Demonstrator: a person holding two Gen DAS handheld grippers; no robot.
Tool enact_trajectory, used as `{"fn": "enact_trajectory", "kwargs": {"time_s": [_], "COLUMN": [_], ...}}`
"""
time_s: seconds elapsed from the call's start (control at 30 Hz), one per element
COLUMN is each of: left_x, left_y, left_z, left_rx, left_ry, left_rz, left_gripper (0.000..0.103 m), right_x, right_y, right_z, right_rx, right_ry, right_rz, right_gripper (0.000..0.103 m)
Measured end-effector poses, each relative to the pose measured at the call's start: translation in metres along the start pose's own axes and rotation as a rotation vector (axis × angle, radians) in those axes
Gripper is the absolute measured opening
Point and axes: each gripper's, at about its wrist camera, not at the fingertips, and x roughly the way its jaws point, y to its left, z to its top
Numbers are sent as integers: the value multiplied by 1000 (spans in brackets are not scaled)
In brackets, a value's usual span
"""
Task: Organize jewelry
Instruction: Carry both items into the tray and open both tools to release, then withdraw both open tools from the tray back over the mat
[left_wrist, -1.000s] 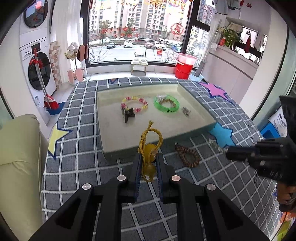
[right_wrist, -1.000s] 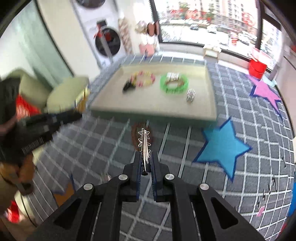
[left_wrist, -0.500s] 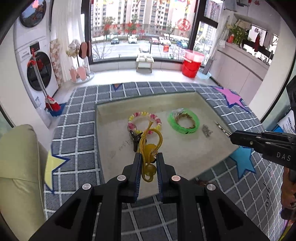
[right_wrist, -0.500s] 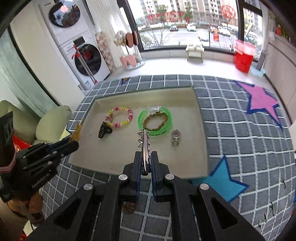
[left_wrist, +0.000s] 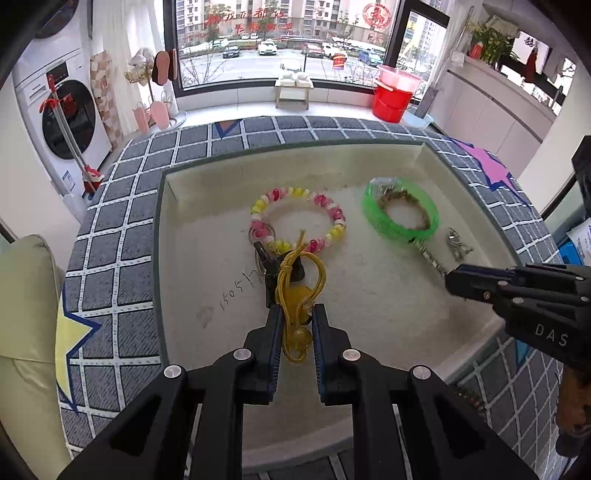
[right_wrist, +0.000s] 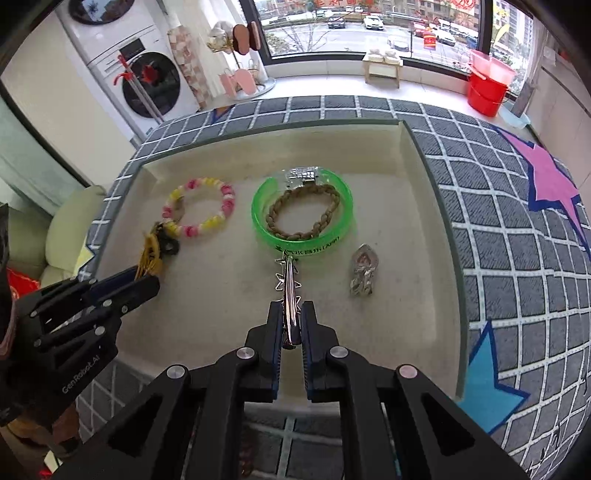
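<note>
Both tongs now over the tray (right_wrist: 428, 155), off the mat: left gripper (left_wrist: 297, 325) clamped on yellow cord charm (left_wrist: 295, 295), right gripper (right_wrist: 291, 319) clamped on silver hair clip (right_wrist: 290, 291). Drop-off looks next.

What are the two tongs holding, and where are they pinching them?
The left tongs pinch a yellow cord charm at its bead end, with the loop sticking out. The right tongs pinch a silver spiky hair clip by its near end.

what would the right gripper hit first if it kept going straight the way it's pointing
Probably the green bangle: the silver hair clip held in the right gripper points at its near rim, seemingly almost touching, though depth is unclear.
</note>
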Motion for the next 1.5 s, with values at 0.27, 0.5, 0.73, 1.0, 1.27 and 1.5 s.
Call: {"fn": "enact_trajectory", "kwargs": {"time_s": [0.27,0.5,0.73,1.0,1.27,1.5], "left_x": [8,7,2,-17,-50,-75], "left_y": [-8,-10,-12,-13,-13,-18], "left_z": [1,1,-1,0,-9,-29], "left_rx": [42,37,36,14,-4,14], "left_ry": [-14,-13,-30,-104,-194,-178], "left_rz": [54,69,98,124,158,160], "left_gripper": [31,31,31,31,103,103], "right_x": [8,6,-12,-43,-69,-94], "right_y": [-12,-12,-13,-17,-25,-26], "right_z": [3,2,0,-5,-23,-40], "right_rx": [45,60,89,135,182,189], "right_ry": [-8,-8,-58,-109,-137,-172], "right_rz": [-24,-14,42,91,122,144], "right_gripper": [11,12,47,65,81,85]}}
